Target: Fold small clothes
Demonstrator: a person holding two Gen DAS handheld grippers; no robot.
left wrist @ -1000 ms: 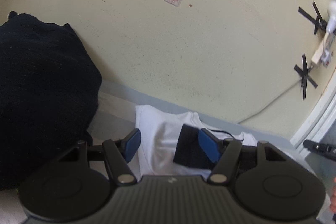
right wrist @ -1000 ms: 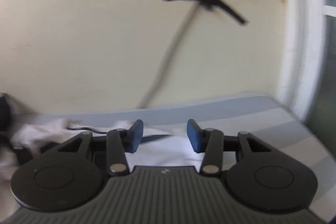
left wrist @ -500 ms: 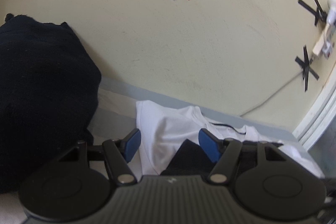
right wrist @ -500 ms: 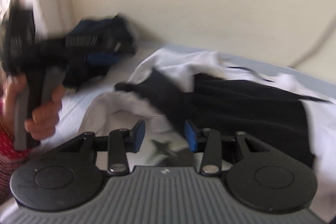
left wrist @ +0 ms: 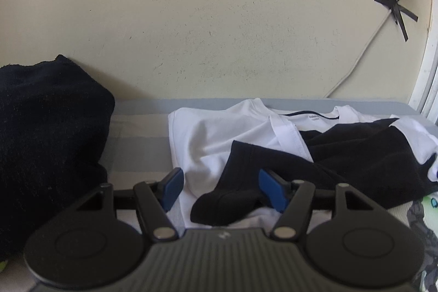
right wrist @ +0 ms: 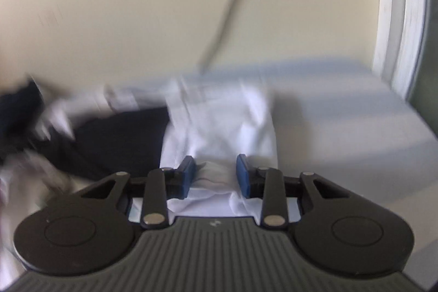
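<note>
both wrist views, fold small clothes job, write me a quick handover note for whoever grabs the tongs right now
Left tongs: open, over the near end of the black fabric garment, not pinching it.
Right tongs: jaws have just been closing, with white cloth between them; the view is blurred, so a firm pinch is not confirmed.
Clothes: the white cotton T-shirt lies rumpled on the grey striped bed sheet by the wall, the black garment crumpled across it. A dark knitted bundle sits to the left.
Done: no fold visible yet.
Left: separate the two garments, flatten and fold each.
</note>
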